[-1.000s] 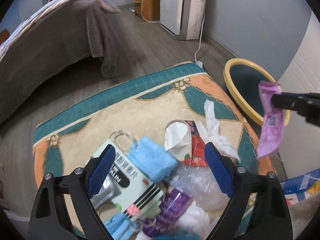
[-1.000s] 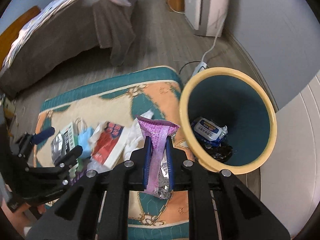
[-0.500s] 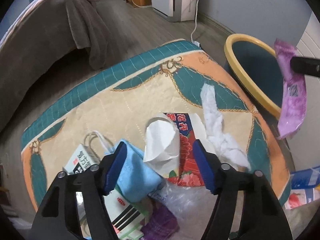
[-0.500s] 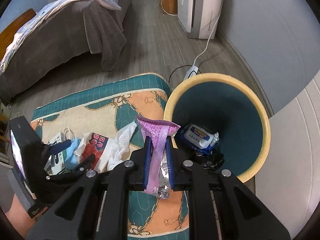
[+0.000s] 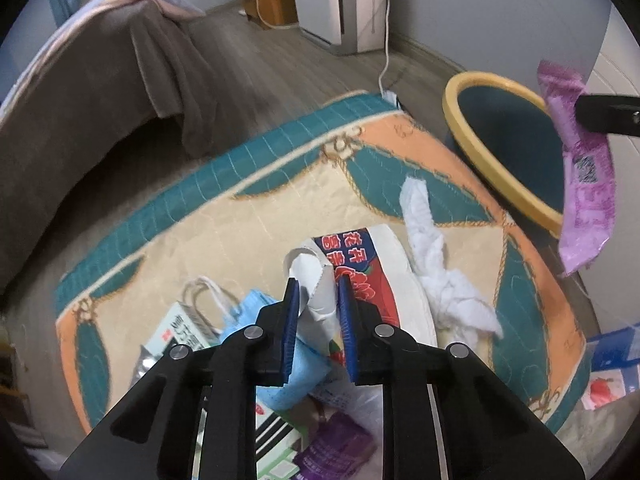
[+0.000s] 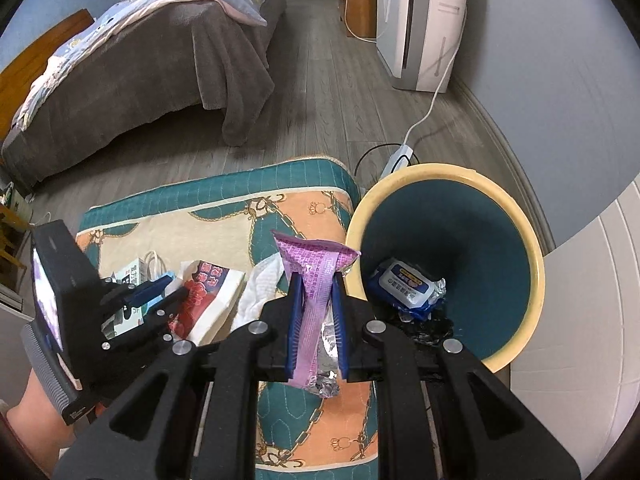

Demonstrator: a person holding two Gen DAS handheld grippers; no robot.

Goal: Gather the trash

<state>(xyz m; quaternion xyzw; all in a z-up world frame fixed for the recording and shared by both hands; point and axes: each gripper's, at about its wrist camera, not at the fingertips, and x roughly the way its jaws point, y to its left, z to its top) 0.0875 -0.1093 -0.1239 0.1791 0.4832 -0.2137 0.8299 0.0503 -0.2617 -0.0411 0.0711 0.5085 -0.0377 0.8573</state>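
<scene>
My left gripper (image 5: 319, 304) is down over the trash pile on the quilted mat (image 5: 240, 208). Its jaws are closing, with a white paper cup (image 5: 316, 280) between the blue pads, and the pads press on it. From the right wrist view the left gripper (image 6: 170, 290) is low at the left. My right gripper (image 6: 316, 300) is shut on a purple wrapper (image 6: 316, 272), held beside the rim of the yellow bin (image 6: 532, 280). The left wrist view shows that wrapper (image 5: 588, 200) hanging in front of the bin (image 5: 472, 140).
Around the cup lie a blue face mask (image 5: 256, 312), a red-and-white packet (image 5: 372, 276), a white tissue (image 5: 432, 264) and a printed box (image 5: 176, 332). A blue wipes pack (image 6: 404, 284) lies in the bin. A bed (image 6: 140, 60) and a white appliance (image 6: 420, 20) stand beyond.
The left gripper moved forward and down over the pile, and its jaws went from wide open to closed on the white paper cup. The right gripper kept hold of the purple wrapper, nearly still.
</scene>
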